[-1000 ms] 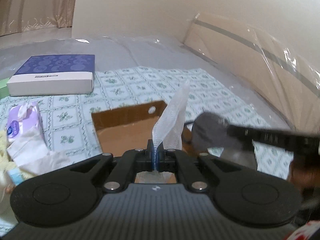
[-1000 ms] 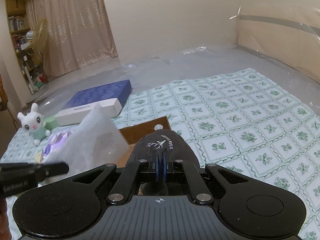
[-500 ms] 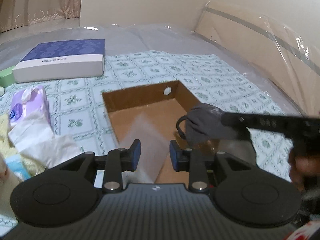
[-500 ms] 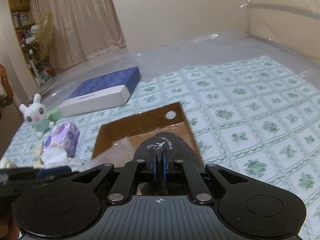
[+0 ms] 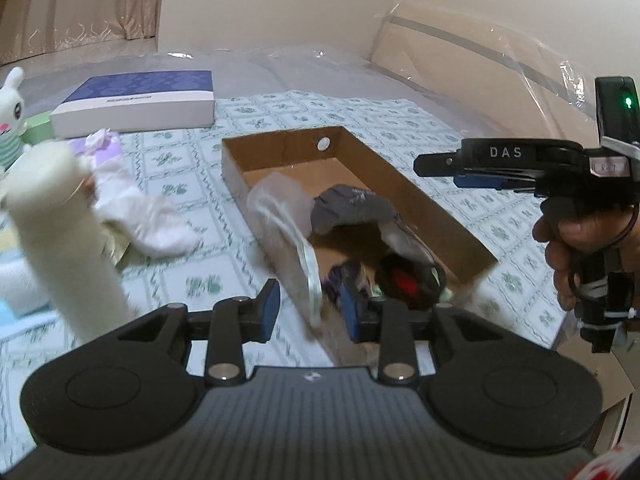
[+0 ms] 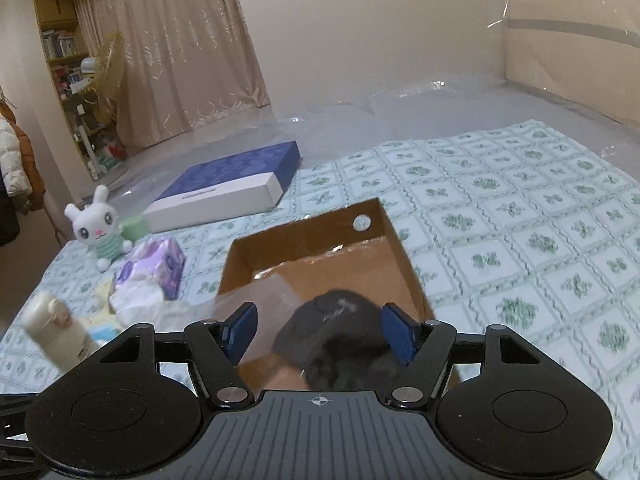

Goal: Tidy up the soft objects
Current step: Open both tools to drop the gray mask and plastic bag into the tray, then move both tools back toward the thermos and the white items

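A: Both your tools, left tool [image 5: 306, 311] and right tool [image 6: 319, 333], are hanging open, holding nothing. The gray pouch [image 5: 352, 211] is lying in the cardboard box [image 5: 420, 196].

B: And the white sock [image 5: 150, 220] on the bed?

A: Likely light and floppy; pinch its bunched middle.

Blue-and-white flat box [image 6: 224, 184] on the checked sheet [image 6: 520, 220], beige curtains [image 6: 172, 60], bookshelf [image 6: 64, 52] — cluttered, cream bottle [image 5: 64, 236]
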Available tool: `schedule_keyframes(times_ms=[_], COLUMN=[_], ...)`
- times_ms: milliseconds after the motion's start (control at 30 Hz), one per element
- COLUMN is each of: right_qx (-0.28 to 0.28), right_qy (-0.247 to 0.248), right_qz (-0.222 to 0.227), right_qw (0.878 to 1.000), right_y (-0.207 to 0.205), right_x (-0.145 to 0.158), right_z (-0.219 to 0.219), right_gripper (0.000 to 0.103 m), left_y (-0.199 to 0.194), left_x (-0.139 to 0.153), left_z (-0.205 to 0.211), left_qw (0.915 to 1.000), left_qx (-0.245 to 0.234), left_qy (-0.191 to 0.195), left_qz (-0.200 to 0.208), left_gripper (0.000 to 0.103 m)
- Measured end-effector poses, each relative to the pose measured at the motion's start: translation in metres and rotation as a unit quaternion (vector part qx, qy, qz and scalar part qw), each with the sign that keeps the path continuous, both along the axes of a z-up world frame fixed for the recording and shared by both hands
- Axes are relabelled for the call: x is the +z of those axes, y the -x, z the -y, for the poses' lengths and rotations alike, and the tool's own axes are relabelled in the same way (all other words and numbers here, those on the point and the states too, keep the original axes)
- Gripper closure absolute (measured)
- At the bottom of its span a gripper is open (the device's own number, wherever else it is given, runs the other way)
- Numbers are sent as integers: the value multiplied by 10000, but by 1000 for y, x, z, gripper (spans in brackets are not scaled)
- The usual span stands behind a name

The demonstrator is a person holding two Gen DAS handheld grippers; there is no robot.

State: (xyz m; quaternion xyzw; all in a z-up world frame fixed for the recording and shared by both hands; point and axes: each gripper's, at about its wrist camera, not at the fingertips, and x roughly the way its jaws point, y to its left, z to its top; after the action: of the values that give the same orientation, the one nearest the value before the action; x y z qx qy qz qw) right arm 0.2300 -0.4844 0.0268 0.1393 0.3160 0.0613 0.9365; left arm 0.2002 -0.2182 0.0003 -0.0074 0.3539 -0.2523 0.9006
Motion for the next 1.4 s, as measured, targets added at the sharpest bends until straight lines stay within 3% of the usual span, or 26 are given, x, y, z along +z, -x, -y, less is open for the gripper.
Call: schedule_keyframes(times_ms=[467, 733, 1100, 1400], right_qx=[-401, -151, 378, 996], right_qy=[-168, 39, 398, 856], right_qz=[-30, 33, -34, 139], right_qw=[9991, 9999, 9985, 9912], right_y=[109, 153, 164, 148], right_x=[-6, -15, -19, -18], right_z=[-56, -113, -166, -181], right_gripper=[35, 35, 35, 35], left_y=[61, 87, 101, 82], left_x=[-2, -8, -8, -10], left_z=[-61, -116, -177, -215], left_qw=[9991, 9977, 9964, 9904], left_qx=[434, 657, 734, 142], left_qy=[36, -128, -335, -1184], left_qz=[8, 86, 241, 703], left_gripper=[73, 69, 62, 61])
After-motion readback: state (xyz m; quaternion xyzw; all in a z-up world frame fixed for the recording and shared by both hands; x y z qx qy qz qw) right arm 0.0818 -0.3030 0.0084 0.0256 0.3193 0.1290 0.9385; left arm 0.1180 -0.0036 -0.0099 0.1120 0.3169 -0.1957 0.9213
